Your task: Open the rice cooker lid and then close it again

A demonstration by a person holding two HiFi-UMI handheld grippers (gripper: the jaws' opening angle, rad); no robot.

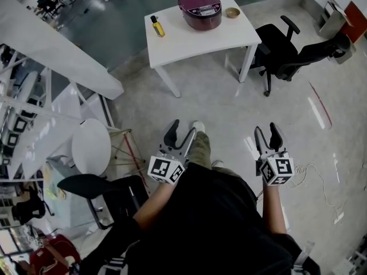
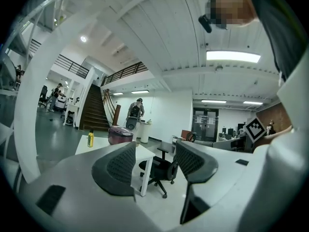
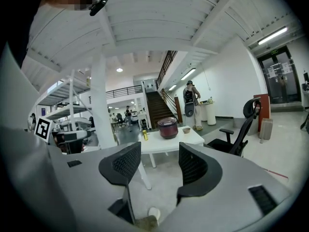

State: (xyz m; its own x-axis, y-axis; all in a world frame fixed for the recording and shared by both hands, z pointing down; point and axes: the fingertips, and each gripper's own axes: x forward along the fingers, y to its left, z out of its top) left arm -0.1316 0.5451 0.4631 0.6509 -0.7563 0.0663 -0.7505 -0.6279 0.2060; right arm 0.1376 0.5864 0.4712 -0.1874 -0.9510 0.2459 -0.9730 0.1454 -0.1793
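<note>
As left tongs point(image 1: 182, 128) gape, cooker's point(image 1: 199, 8) afar.

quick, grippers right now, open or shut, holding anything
left gripper: open, nothing between its jaws
right gripper: open, nothing between its jaws

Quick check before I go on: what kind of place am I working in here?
Probably a large open office or lab hall, not a kitchen: the rice cooker sits on a plain white table beside a black office chair, and a staircase climbs to a railed upper level.
</note>
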